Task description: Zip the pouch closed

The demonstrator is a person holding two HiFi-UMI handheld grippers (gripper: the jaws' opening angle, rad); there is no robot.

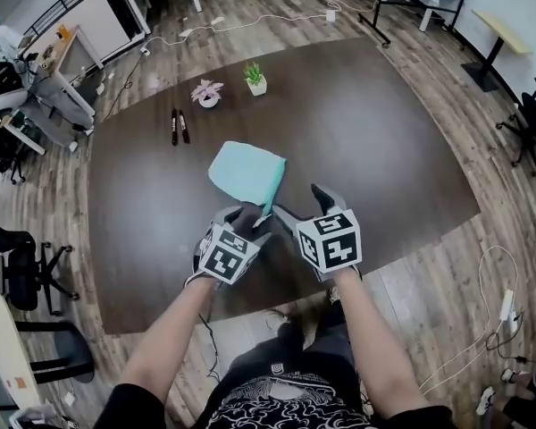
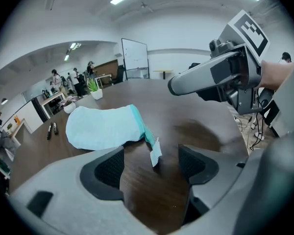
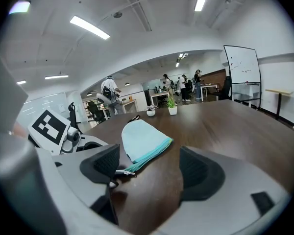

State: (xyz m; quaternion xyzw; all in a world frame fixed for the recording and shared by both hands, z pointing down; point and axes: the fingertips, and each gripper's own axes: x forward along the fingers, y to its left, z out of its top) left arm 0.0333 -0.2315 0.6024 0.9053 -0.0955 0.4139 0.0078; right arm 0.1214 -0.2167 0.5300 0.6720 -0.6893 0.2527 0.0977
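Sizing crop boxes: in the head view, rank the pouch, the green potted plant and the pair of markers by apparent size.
1. pouch, clearly largest.
2 and 3. green potted plant and pair of markers look about alike, so unranked.

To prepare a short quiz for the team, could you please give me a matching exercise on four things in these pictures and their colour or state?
Things:
1 pouch
2 markers
3 green plant
4 right gripper

Colour or state:
A open, holding nothing
B light blue with a teal zip
C in a white pot
D dark, lying side by side

Pairs: 1-B; 2-D; 3-C; 4-A
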